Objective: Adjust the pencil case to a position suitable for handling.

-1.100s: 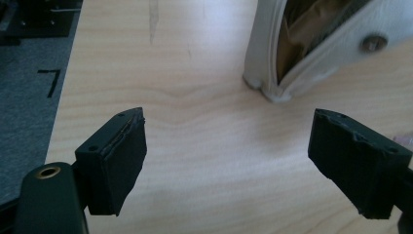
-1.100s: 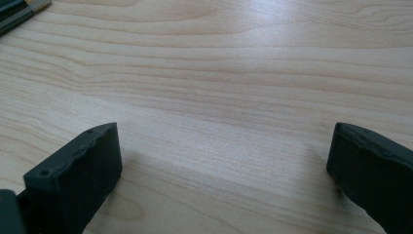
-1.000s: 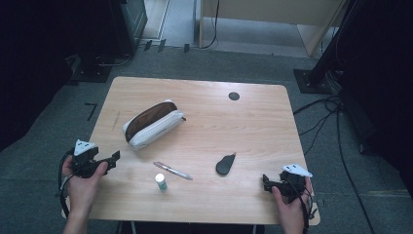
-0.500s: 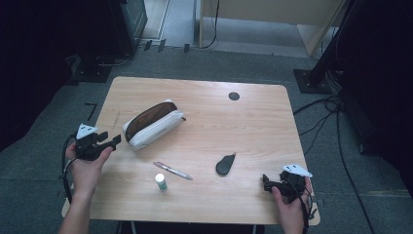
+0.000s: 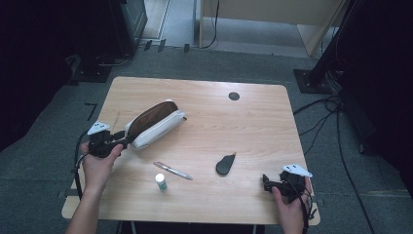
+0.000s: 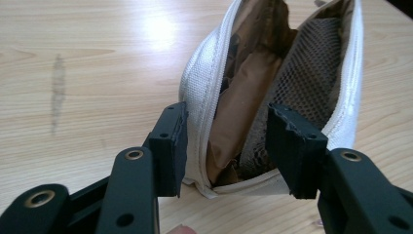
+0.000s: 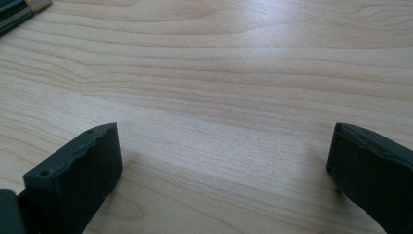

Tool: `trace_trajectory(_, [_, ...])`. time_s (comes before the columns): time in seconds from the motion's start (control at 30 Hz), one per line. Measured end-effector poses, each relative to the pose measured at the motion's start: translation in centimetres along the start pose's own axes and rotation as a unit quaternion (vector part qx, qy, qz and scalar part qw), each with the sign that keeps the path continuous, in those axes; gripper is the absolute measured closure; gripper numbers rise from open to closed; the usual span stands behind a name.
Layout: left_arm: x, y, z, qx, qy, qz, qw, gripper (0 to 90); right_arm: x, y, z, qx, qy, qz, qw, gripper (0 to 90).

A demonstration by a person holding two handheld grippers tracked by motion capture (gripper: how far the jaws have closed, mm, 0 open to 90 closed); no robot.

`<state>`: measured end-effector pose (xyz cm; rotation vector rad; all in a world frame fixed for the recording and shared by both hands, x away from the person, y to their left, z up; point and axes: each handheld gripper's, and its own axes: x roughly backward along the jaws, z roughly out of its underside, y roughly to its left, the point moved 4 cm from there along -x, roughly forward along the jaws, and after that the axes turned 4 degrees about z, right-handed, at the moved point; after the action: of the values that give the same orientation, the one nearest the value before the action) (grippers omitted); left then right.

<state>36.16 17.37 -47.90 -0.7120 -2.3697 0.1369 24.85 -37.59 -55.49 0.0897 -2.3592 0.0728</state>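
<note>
Pouch: the white pouch [image 5: 155, 123] lies unzipped on the tabletop [image 5: 253, 126], its near end pointing at the left claw [image 5: 122, 140]; brown lining and mesh show in the mouth [image 6: 272, 73].
Left claw: it has just been closing and now straddles the pouch's near end, one jaw outside the white zip edge [image 6: 202, 102], the other over the mesh side. It looks pressed on the fabric, but the far pad's contact is hard to tell from this angle.
Right claw: the right claw [image 7: 224, 165] has its jaws wide apart over bare wood, holding nothing, well away from the pouch at the near right of the tabletop.
Other things: a pen [image 5: 173, 170] and a small white tube [image 5: 160, 182] lie just nearer than the pouch; a dark oval piece [image 5: 225, 164] is off to its right; a black disc [image 5: 234, 96] sits beyond it.
Step in hand: pinning the pouch end, probably so the mouth stays open for loading.
Doing it well: bite only the rim and seam, not the lining deep inside; keep the pouch flat rather than lifting it; hold the mouth turned toward the pen so the free claw has a straight run in.
Risk: soft fabric may slip out or fold shut if the grip is shallow.
</note>
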Motion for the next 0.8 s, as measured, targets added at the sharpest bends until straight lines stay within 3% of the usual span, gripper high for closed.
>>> trace_trajectory(0.3, [-0.8,-2.0,-0.1,-0.010,0.004,0.029,0.9995,47.3,0.0,0.0,0.0,0.000,0.000,0.000,1.0000,0.0])
trace_trajectory(0.37, [-1.1,-2.4,-0.1,-0.017,0.006,0.037,0.9992,46.9,0.0,0.0,0.0,0.000,0.000,0.000,1.0000,0.0])
trace_trajectory(0.4, [-1.2,-2.6,-0.2,-0.027,0.005,0.029,0.9992,43.6,0.0,0.0,0.0,0.000,0.000,0.000,1.0000,0.0])
trace_trajectory(0.43, [-1.2,-2.6,-0.2,-0.027,0.005,0.029,0.9992,41.8,0.0,0.0,0.0,0.000,0.000,0.000,1.0000,0.0])
trace_trajectory(0.47, [-1.3,-2.5,-0.3,-0.029,0.003,0.018,0.9994,41.8,0.0,0.0,0.0,0.000,0.000,0.000,1.0000,0.0])
trace_trajectory(0.5, [-1.3,-1.9,-0.6,-0.023,-0.001,-0.004,0.9997,36.3,0.0,0.0,0.0,0.000,-0.001,0.000,1.0000,0.0])
trace_trajectory(0.53, [-1.3,-1.9,-0.6,-0.023,-0.001,-0.004,0.9997,34.9,0.0,0.0,0.0,0.000,-0.001,0.000,1.0000,0.0])
trace_trajectory(0.63, [-1.6,-0.9,-0.8,-0.004,-0.002,0.012,0.9999,35.0,0.0,0.0,0.0,0.000,-0.001,0.000,1.0000,0.0])
trace_trajectory(0.8, [-2.5,-1.2,-0.6,-0.009,0.013,0.034,0.9993,42.6,0.0,0.0,0.0,0.000,-0.001,0.000,1.0000,0.0])
